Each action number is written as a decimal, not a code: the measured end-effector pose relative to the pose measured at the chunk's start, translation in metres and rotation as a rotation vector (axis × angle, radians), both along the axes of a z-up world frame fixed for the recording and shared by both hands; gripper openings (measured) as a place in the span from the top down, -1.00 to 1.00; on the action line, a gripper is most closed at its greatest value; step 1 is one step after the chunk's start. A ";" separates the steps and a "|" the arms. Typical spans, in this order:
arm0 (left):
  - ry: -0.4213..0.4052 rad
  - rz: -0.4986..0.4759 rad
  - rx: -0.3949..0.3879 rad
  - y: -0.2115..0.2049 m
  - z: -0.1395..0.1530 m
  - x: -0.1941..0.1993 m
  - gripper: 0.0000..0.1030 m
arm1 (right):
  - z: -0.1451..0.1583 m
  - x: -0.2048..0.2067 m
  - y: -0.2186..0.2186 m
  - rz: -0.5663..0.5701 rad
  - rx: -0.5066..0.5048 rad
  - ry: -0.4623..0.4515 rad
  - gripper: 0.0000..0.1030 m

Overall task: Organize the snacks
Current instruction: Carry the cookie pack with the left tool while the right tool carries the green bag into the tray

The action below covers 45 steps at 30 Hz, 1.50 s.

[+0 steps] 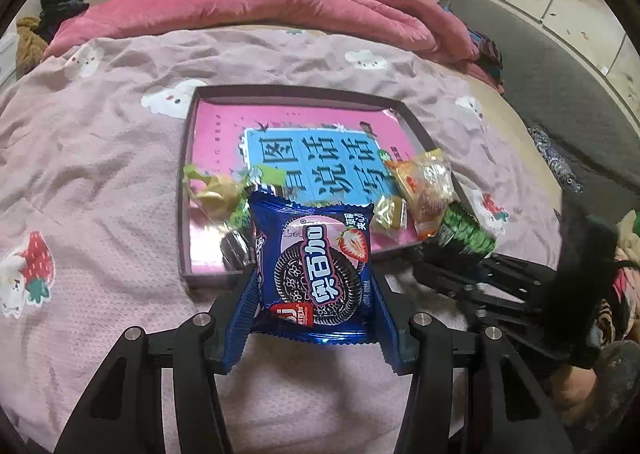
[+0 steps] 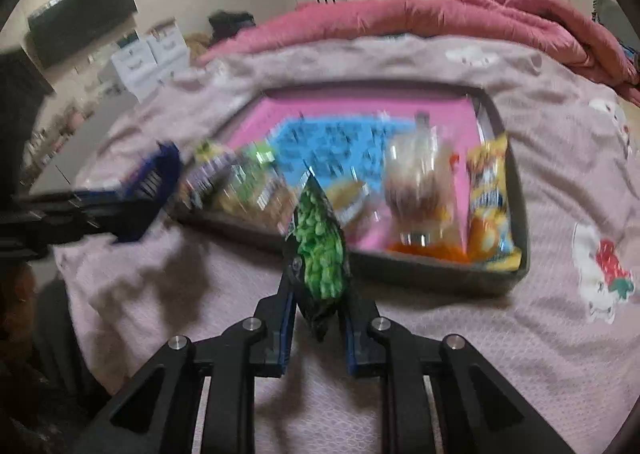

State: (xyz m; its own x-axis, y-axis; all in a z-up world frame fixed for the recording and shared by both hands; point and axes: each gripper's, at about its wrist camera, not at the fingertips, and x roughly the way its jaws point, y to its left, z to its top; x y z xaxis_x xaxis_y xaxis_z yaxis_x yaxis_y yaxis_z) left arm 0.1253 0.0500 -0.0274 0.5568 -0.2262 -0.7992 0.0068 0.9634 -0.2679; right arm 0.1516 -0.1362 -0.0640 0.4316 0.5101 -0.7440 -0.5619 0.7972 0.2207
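My left gripper is shut on a blue cookie packet with a strawberry picture, held just above the near edge of a dark shallow box on the bed. The box holds a pink and blue book and several snack packets. My right gripper is shut on a black packet of green peas, held in front of the box's near wall. That packet also shows in the left wrist view. The right wrist view is blurred.
The box lies on a pink patterned bedspread. A rumpled rose quilt lies along the far side. A yellow packet and an orange one lie in the box. White drawers stand beyond the bed.
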 end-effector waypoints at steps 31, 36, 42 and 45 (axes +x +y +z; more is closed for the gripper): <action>0.018 0.109 0.044 0.035 -0.013 0.049 -0.07 | 0.002 0.051 0.017 -0.050 0.006 0.045 0.61; 0.021 0.108 0.044 0.035 -0.016 0.049 -0.07 | 0.002 0.049 0.019 -0.036 0.016 0.049 0.61; 0.031 0.109 0.047 0.034 -0.022 0.050 -0.07 | 0.003 0.046 0.028 -0.008 0.022 0.052 0.61; 0.034 0.110 0.046 0.034 -0.023 0.050 -0.07 | 0.001 0.045 0.034 0.018 0.020 0.066 0.61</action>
State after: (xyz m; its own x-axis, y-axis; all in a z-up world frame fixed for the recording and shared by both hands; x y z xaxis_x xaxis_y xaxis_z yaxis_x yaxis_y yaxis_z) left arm 0.1752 0.0845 -0.0506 0.5488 -0.1281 -0.8261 -0.1078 0.9691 -0.2219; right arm 0.1966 -0.1024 -0.0630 0.3724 0.5328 -0.7599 -0.5602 0.7819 0.2737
